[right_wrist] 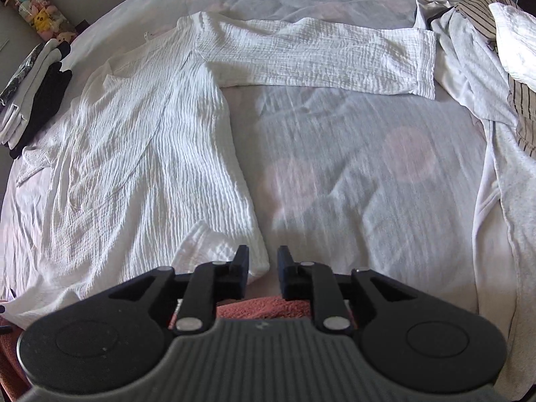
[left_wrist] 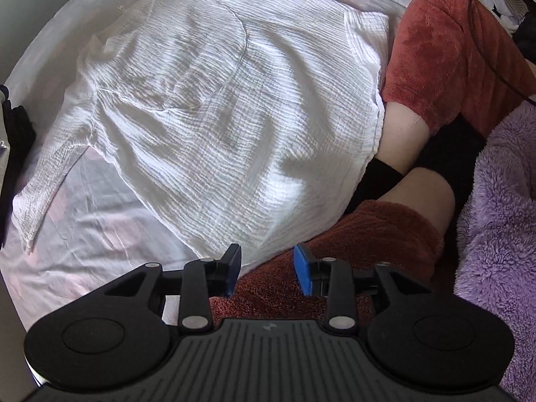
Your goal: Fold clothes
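A white crinkled long-sleeved shirt lies flat on the pale bed sheet. In the right wrist view the same shirt spreads left of centre, with one sleeve stretched out to the right. My left gripper is open just above the shirt's near hem, over the person's rust-coloured fleece shorts. My right gripper is open at the shirt's lower right corner, with nothing between its fingers. Neither gripper holds cloth.
A heap of unfolded clothes, white and striped, lies at the right of the bed. Folded dark and white items sit at the left edge near plush toys. The person's knees and a purple fleece are at the right.
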`<state>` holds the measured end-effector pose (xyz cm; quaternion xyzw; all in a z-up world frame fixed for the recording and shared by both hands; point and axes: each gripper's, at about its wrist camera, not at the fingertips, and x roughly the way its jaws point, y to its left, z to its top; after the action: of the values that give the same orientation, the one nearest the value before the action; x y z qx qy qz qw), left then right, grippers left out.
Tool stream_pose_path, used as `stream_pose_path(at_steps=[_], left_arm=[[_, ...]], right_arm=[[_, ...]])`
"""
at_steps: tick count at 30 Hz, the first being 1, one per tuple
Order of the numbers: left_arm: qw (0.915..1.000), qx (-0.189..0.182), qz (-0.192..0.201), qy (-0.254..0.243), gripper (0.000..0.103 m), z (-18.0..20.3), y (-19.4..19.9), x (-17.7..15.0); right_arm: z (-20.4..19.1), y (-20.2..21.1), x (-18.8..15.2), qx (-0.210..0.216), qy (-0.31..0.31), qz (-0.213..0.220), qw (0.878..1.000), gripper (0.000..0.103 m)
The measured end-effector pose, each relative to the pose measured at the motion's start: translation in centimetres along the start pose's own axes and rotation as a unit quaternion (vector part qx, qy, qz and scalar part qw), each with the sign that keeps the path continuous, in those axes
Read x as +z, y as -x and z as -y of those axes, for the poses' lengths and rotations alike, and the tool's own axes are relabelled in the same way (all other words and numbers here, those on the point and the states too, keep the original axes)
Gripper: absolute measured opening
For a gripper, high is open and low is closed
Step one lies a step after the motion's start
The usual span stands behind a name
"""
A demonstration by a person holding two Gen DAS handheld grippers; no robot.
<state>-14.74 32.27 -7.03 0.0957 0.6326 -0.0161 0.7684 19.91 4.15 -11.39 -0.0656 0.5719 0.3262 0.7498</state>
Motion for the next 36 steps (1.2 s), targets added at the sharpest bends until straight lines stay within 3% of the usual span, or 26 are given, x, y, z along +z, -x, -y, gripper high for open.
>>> stream_pose_path(at_steps=[4,9,11,15,16,18,19,20,23,27,31,32,36], left_arm=[[0.9996,0.017,0.019,0.013,0.046,-0.9,0.8,0.6],[0.9958,0.049,0.048,0.062,0.046,-3.0,2.5,1.0],[0.9926,0.061,0.058,0.087,0.046,-4.3,3.1,0.9],[0.9853,0.083,0.069,0.132,0.046,-6.4,4.0,0.5],[0.9834,0.088,0.072,0.142,0.046,-7.0,4.1,0.3],[0.9795,0.099,0.074,0.159,0.047,-8.0,4.2,0.0],[0.9777,0.104,0.075,0.166,0.046,-8.5,4.2,-0.2],[0.9756,0.11,0.074,0.175,0.046,-9.1,4.1,-0.4],[0.968,0.126,0.07,0.205,0.046,-11.6,3.6,-1.3],[0.9499,0.156,0.064,0.263,0.047,-16.0,2.6,-2.8],[0.9262,0.176,0.074,0.325,0.053,-20.2,2.2,-4.9],[0.9205,0.18,0.079,0.338,0.055,-21.0,2.1,-5.5],[0.8989,0.19,0.094,0.383,0.058,-24.0,1.6,-7.6]], right_arm=[[-1.4,-0.7,0.4,0.027,0.003,-0.013,1.0,0.037],[-4.3,-3.7,1.4,0.031,0.03,-0.03,0.999,0.049],[-5.5,-5.6,1.9,0.025,0.043,-0.041,0.998,0.059],[-7.0,-9.4,2.8,-0.002,0.066,-0.068,0.995,0.059],[-7.1,-10.2,2.9,-0.005,0.07,-0.078,0.994,0.057],[-7.2,-11.5,2.8,-0.01,0.08,-0.1,0.992,0.039],[-7.1,-11.6,2.6,-0.012,0.09,-0.11,0.99,0.017],[-7.1,-11.8,2.4,-0.014,0.099,-0.121,0.988,0.008],[-6.7,-11.1,1.7,-0.017,0.117,-0.133,0.984,0.008],[-6.2,-10.0,0.9,-0.022,0.139,-0.144,0.98,0.009],[-5.7,-8.8,0.0,-0.027,0.161,-0.156,0.974,0.019],[-5.8,-8.2,0.1,-0.023,0.161,-0.142,0.976,0.028],[-6.0,-5.4,0.8,0.008,0.145,-0.017,0.989,0.04]])
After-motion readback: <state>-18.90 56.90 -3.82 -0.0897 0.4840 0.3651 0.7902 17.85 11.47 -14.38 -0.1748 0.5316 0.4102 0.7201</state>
